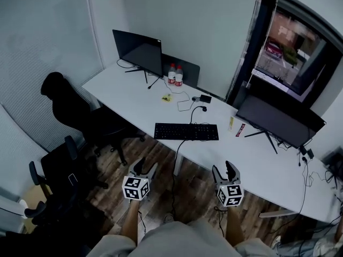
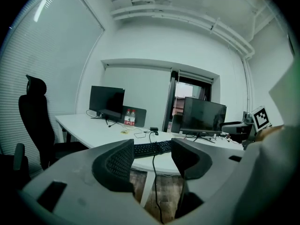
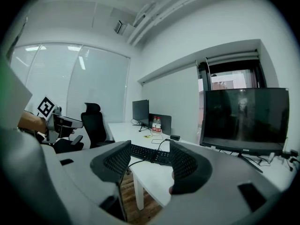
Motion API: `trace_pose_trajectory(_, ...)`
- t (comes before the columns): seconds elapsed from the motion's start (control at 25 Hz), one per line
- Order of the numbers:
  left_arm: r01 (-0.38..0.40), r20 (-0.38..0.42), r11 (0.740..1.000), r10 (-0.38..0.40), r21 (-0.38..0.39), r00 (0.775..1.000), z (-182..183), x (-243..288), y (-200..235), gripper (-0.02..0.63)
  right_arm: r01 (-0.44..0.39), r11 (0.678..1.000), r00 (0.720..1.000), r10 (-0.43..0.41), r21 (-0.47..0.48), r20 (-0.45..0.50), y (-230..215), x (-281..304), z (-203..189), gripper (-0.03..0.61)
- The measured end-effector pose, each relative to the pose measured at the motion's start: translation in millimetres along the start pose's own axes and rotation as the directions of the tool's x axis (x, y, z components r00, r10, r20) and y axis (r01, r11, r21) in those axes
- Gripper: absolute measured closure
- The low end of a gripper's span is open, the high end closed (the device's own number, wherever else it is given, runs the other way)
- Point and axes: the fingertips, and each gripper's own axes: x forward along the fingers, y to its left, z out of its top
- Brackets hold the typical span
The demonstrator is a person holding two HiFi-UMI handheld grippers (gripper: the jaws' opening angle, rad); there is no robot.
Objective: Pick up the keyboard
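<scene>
Keyboard [image 1: 186,131] lies at twelve o'clock on the desk [image 1: 124,92], untouched. Left gripper [image 1: 144,168] and right gripper [image 1: 225,171] hover short, jaws apart, empty. I'm approaching; next, I reach forward.

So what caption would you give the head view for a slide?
Left gripper and right gripper, both open, held short of the white desk where the black keyboard lies untouched.
</scene>
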Motion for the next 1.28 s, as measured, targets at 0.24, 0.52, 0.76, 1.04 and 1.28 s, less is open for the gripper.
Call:
trace_pose_trajectory(0.24, 0.024, -0.010, 1.000, -0.024, -0.001, 1.000, 0.6, 17.0, 10.3, 0.367, 0.020, 1.000, 1.000, -0.020, -0.001, -0.024, 1.0, 10.1, -5.9, 0.338)
trace_pose_trajectory(0.52, 0.036, -0.025, 0.999, -0.036, 0.000, 0.999, -2.7, 34.1, 14.7, 0.368, 0.027, 1.000, 0.999, -0.027, -0.007, -0.035, -6.2, 24.0, -10.1, 0.338)
trace_pose_trajectory(0.76, 0.035, -0.034, 0.999, -0.035, 0.002, 0.999, -0.6, 58.7, 23.9, 0.368, 0.026, 1.000, 0.999, -0.026, 0.006, -0.033, -17.0, 48.2, -10.6, 0.338)
trace_pose_trajectory(1.04, 0.020, -0.048, 1.000, -0.020, 0.000, 0.999, 6.0, 99.0, 42.6, 0.368, 0.016, 1.000, 0.999, -0.015, 0.017, -0.041, -36.8, 92.0, -8.8, 0.338)
trace_pose_trajectory(1.28, -0.001, -0.059, 1.000, 0.001, -0.004, 0.998, 15.5, 138.0, 57.3, 0.368, -0.001, 1.000, 0.999, 0.002, 0.020, -0.043, -59.8, 134.6, -1.1, 0.338)
